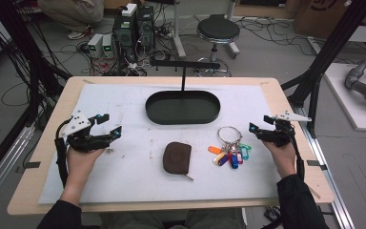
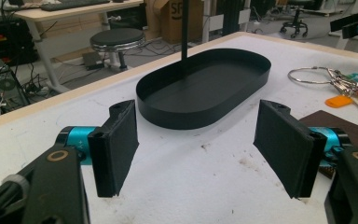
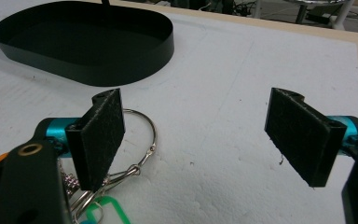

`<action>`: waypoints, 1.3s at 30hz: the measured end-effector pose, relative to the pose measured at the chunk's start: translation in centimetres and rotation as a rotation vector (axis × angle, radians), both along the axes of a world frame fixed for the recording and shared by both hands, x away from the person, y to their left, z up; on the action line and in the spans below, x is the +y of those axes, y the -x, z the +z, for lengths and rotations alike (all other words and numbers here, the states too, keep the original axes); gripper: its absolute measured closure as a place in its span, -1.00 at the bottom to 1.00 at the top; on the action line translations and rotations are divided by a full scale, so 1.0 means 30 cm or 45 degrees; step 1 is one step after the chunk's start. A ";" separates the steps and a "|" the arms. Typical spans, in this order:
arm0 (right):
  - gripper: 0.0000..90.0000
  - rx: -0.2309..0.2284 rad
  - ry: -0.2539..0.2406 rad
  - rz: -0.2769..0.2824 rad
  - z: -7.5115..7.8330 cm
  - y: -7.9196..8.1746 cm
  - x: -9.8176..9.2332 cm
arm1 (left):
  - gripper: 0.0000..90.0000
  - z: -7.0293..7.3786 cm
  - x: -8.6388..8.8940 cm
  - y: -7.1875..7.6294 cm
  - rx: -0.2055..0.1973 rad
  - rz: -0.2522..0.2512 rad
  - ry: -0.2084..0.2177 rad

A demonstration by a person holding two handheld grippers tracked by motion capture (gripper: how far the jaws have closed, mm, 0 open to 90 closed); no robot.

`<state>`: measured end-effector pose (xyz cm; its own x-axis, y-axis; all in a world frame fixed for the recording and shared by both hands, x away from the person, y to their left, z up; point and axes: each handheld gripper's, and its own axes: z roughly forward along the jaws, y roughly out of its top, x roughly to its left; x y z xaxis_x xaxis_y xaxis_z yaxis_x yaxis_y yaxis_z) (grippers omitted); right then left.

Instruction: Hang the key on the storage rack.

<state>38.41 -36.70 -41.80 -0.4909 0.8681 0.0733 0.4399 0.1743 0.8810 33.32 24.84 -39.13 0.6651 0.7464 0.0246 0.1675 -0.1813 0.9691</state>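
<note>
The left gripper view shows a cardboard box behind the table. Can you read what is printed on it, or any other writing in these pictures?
"SF": cardboard box in the left gripper view; the letters are cut off by the black post, so the rest cannot be read.
Cardboard box at the top right of the high view: a dark printed mark, too cut off to read.
Coloured key tags: no writing large enough to read.
</note>
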 end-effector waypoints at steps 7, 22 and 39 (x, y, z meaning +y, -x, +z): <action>-0.41 -0.012 -0.004 -0.004 0.006 0.004 -0.001 | -0.33 -0.009 0.000 -0.005 0.024 0.014 0.000; 0.35 0.131 -0.046 0.027 -0.018 -0.017 0.001 | -0.33 -0.024 -0.024 -0.018 0.063 0.022 -0.044; 0.39 0.353 -0.030 0.070 -0.077 -0.077 0.089 | -0.33 -0.036 -0.040 -0.016 0.091 0.019 -0.059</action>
